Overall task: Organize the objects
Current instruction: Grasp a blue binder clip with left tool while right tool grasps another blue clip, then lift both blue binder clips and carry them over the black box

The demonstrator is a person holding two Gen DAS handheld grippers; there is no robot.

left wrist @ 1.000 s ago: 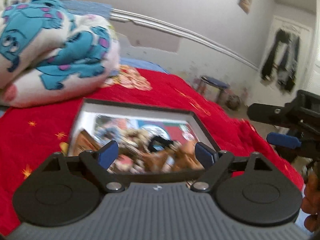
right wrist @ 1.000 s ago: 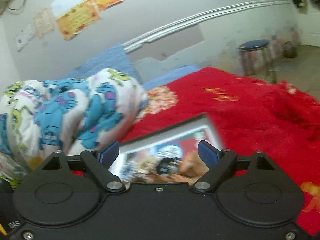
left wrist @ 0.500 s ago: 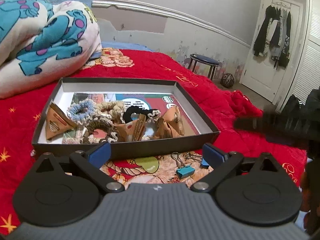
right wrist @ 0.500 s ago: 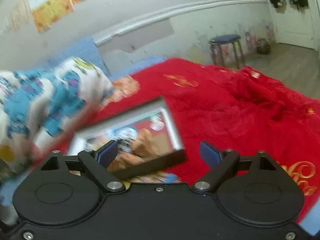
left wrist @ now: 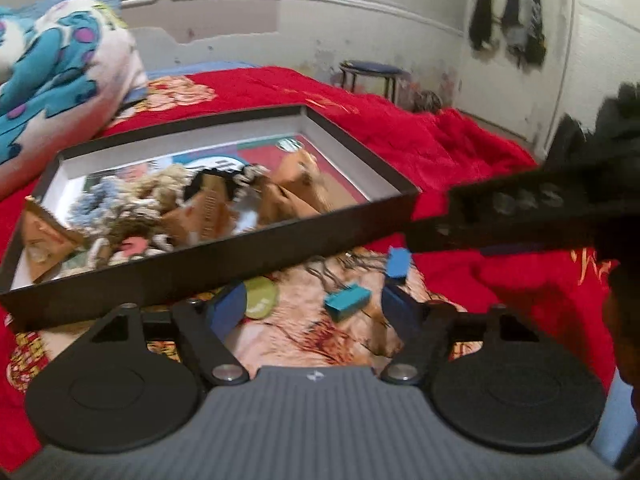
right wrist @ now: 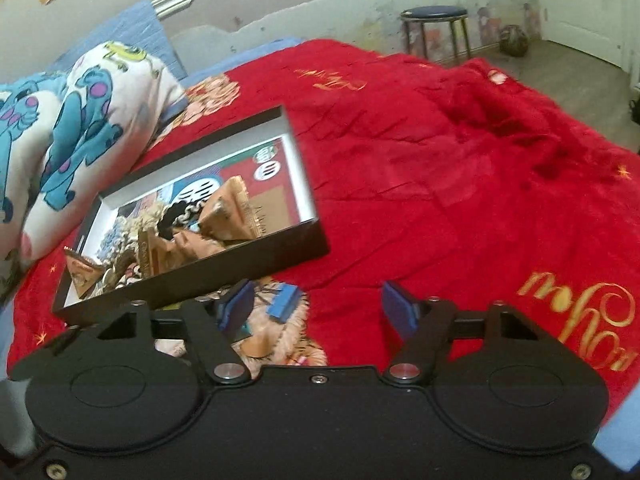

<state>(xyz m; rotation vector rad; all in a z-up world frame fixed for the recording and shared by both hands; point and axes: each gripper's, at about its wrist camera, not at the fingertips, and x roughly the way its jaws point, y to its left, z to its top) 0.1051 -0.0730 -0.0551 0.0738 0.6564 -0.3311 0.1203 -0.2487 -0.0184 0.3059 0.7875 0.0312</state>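
A shallow black box (left wrist: 224, 258) lies on the red bedspread, holding scrunchies (left wrist: 132, 200) and brown paper packets (left wrist: 296, 184). It also shows in the right wrist view (right wrist: 200, 276). In front of it lie a teal binder clip (left wrist: 346, 302), a blue binder clip (left wrist: 398, 262) and a green disc (left wrist: 262, 298). My left gripper (left wrist: 314, 310) is open and empty just above the teal clip. My right gripper (right wrist: 320, 308) is open and empty beside the blue clip (right wrist: 284, 300); its body (left wrist: 520, 212) crosses the left wrist view at right.
A folded monster-print blanket (left wrist: 52, 72) lies behind the box at left. A blue stool (right wrist: 434, 26) stands by the far wall, a ball (right wrist: 514, 40) on the floor beside it. The red bedspread (right wrist: 440, 184) stretches to the right of the box.
Both grippers have pulled back and dropped toward the bed in front of the box. The binder clips have come into view. The right gripper has swung in from the right.
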